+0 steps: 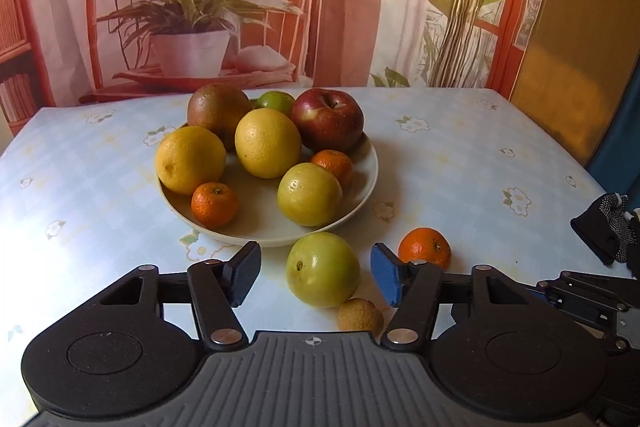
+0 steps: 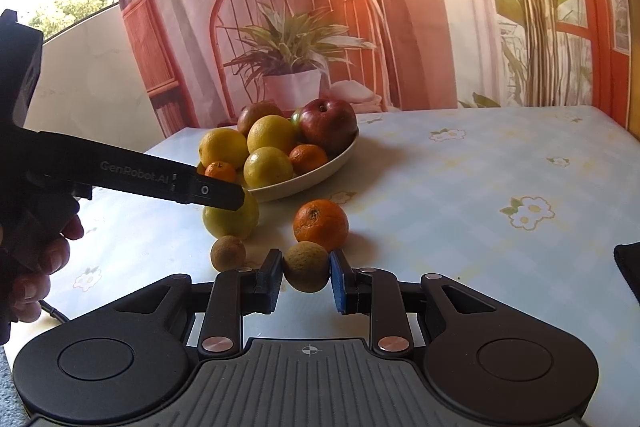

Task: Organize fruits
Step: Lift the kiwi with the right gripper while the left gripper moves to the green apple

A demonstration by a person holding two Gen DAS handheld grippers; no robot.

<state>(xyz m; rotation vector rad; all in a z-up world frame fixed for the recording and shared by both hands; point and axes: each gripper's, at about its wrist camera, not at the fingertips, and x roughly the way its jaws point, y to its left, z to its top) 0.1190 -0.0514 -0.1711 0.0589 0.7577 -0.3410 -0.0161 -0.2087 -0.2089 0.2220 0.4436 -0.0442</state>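
Left wrist view: the left gripper point(image 1: 316, 277) is spread around a green apple point(image 1: 322, 269), pads clear of it, plate point(image 1: 362, 183) ahead. Right wrist view: the right gripper point(image 2: 306, 275) pinches 1 small brown fruit point(image 2: 306, 266), mandarin point(image 2: 321, 220) just beyond.

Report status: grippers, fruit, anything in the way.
Left hand-held gripper open around green fruit on table. Right hand-held gripper shut on small brown fruit. Plate near full; loose tangerine beside it.
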